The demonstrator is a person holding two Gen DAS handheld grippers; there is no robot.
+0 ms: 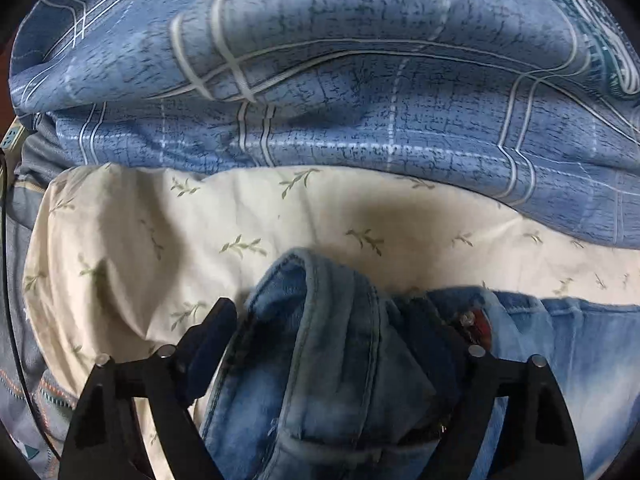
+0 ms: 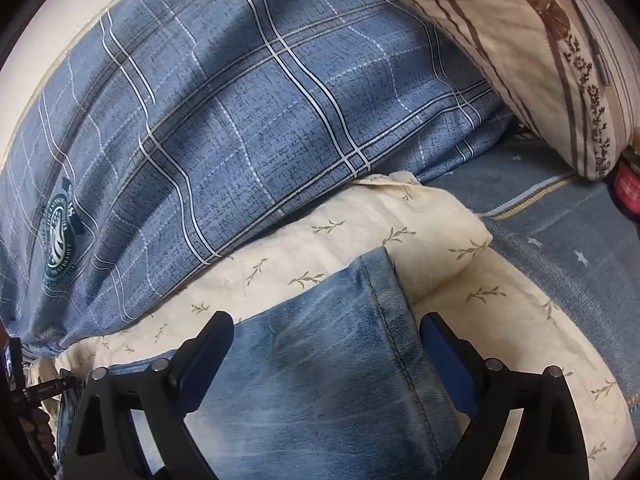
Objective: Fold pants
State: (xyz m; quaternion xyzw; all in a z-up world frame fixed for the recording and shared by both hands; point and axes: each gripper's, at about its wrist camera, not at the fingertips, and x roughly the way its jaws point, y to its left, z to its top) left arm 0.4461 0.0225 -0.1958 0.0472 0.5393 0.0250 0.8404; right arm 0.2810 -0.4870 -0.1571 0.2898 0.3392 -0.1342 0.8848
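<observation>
Both claws stand spread over the jeans (image 2: 320,380): left claw (image 1: 332,320) straddles the bunched waistband, right claw (image 2: 326,336) straddles the leg hem, neither pinching. Jeans lie on the cream sheet (image 1: 120,240) beside the blue quilt (image 1: 320,100); folding looks barely begun.

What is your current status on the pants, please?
Left hand-held gripper open, straddling bunched waistband of jeans. Right hand-held gripper open over hem end. Blue plaid duvet beside, not blocking.
</observation>
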